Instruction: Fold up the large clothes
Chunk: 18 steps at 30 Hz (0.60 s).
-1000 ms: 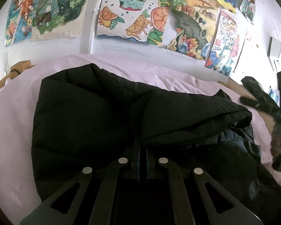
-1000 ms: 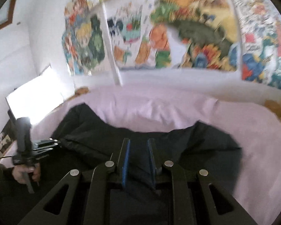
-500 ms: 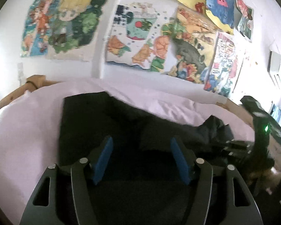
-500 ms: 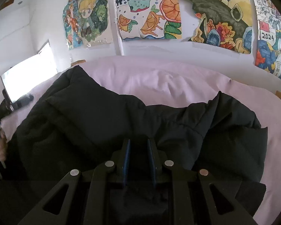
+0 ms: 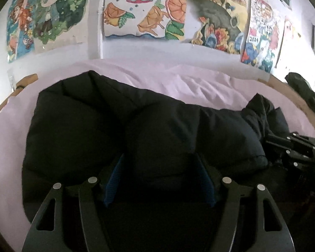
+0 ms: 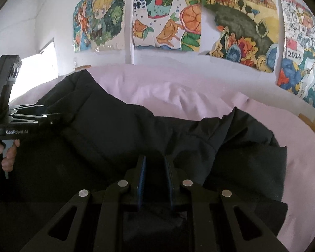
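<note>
Bright children's paintings (image 6: 166, 19) cover the white wall behind the bed, and we work from our claws outward over a pale pink sheet (image 6: 178, 88). Our left claw (image 5: 158, 180) has its blue pads spread and its jaws are opening; a puffy fold of the black padded jacket (image 5: 107, 126) bulges between them, but we judge the pads are not pressing it. Our right claw (image 6: 154, 180) sits with its jaws nearly together and closing a little more on dark fabric at the jacket's near edge, so we read it as pinching that edge. Seen from the right wrist, the left claw (image 6: 52, 115) reaches in along the jacket's left side, with a hand (image 6: 7, 151) on its handle. The jacket lies spread across the bed, bunched into soft quilted rolls, one flap trailing toward the right. We expect it to be bulky yet light, very soft, springy enough to puff back open after a fold, and its smooth shell likely slippery. We would take hold at a seam or hem where the layers thin out, not on the fat quilted sections, which a claw can hardly close around.
</note>
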Available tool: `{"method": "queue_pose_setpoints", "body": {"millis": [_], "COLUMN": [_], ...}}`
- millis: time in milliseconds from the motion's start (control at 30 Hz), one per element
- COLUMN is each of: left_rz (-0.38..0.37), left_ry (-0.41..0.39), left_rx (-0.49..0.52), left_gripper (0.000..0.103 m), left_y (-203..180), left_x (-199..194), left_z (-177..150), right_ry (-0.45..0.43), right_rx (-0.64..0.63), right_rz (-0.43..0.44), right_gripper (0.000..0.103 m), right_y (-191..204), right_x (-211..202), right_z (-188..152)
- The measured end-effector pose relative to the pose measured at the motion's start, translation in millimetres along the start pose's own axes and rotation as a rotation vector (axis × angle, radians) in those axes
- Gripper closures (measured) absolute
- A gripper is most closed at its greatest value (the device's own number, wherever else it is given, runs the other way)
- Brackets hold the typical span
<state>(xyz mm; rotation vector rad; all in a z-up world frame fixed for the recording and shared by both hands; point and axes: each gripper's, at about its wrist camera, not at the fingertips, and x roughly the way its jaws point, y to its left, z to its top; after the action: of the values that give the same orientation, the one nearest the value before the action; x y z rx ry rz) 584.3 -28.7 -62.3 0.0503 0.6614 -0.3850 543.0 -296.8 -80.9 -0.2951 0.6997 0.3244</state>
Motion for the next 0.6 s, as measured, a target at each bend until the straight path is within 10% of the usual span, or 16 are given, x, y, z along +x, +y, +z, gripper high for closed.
{"method": "queue_pose_setpoints", "body": {"millis": [600], "left_rz": [-0.031], "left_ry": [-0.01], "left_rx": [0.01], "left_gripper": [0.038], "left_y": [18.6], "left_x": [40.5], "left_z": [-11.3], "right_ry": [0.018], "right_rx": [0.061], "right_rz": [0.069], "right_gripper": [0.087], "right_y": [-21.1], "right_x": [53.2], "right_z": [-12.8]}}
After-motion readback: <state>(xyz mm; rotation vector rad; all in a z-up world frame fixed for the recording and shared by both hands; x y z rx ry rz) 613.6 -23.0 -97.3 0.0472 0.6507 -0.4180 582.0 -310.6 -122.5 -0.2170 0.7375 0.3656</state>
